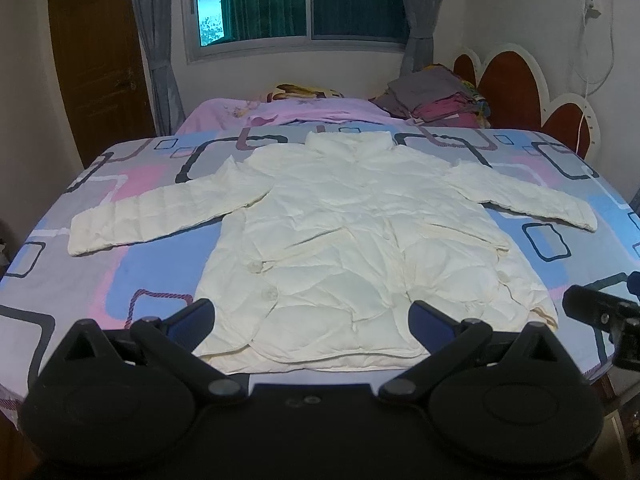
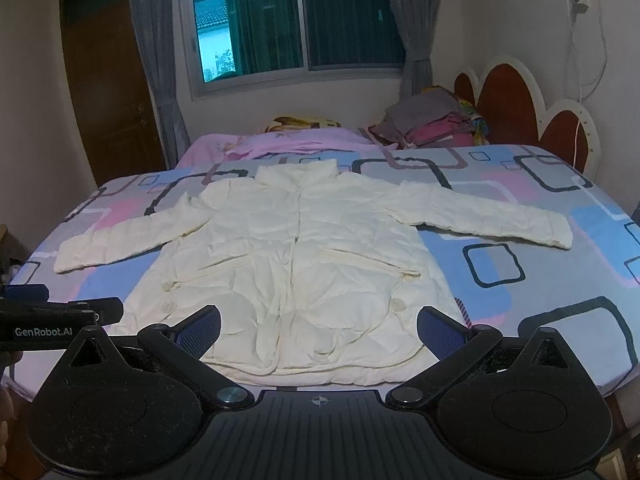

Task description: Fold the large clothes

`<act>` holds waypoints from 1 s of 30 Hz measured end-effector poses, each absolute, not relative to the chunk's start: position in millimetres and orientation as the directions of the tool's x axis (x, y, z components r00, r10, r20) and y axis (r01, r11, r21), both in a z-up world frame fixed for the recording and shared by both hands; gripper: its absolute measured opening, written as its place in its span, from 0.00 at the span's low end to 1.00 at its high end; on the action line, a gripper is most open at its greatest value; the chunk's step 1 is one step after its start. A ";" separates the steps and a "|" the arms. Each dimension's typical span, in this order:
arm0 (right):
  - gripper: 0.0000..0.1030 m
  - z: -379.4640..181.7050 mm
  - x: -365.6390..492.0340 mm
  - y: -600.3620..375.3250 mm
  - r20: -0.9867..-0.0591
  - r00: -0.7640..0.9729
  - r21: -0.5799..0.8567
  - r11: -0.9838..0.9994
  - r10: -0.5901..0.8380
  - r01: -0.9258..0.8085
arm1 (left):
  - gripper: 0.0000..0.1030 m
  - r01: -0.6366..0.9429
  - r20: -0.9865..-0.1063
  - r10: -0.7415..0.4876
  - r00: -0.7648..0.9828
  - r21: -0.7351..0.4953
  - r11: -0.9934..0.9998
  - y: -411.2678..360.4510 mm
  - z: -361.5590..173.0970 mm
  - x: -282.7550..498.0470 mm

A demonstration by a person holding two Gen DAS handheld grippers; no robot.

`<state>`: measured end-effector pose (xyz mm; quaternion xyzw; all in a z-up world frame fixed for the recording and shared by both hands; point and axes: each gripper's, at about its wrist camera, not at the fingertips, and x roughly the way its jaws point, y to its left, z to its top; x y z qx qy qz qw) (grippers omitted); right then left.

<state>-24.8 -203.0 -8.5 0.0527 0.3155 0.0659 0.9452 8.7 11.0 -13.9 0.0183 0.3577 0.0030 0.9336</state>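
A cream quilted jacket (image 1: 340, 232) lies flat and face up on the bed, collar toward the window, both sleeves spread out sideways. It also shows in the right wrist view (image 2: 296, 256). My left gripper (image 1: 312, 320) is open and empty, held above the jacket's hem near the bed's front edge. My right gripper (image 2: 318, 330) is open and empty too, also over the hem. The right gripper shows at the right edge of the left wrist view (image 1: 600, 312); the left gripper shows at the left edge of the right wrist view (image 2: 60, 320).
The bed sheet (image 1: 120, 280) has pink, blue and grey squares. A pile of folded clothes (image 1: 436, 100) sits at the back right by the red headboard (image 1: 512, 88). A pink blanket (image 1: 280, 112) lies behind the jacket. A window and curtains are beyond.
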 end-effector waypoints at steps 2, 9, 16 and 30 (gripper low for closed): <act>1.00 -7.7 -21.8 -202.8 -0.592 0.790 0.140 0.986 0.159 -0.094 | 1.00 0.006 -0.668 0.020 0.744 0.037 0.999 12.1 -14.2 9.3; 1.00 -8.9 -18.0 -201.0 -0.593 0.789 0.143 0.985 0.160 -0.093 | 1.00 0.002 -0.667 0.024 0.744 0.039 0.999 12.7 -14.5 9.6; 1.00 -9.0 -18.0 -201.7 -0.592 0.790 0.142 0.985 0.160 -0.093 | 1.00 -0.003 -0.669 0.024 0.743 0.032 0.999 13.9 -15.4 12.7; 1.00 -17.6 -5.5 -204.5 -0.599 0.787 0.140 0.987 0.148 -0.080 | 1.00 -0.025 -0.674 0.038 0.738 0.029 0.999 18.4 -19.2 23.9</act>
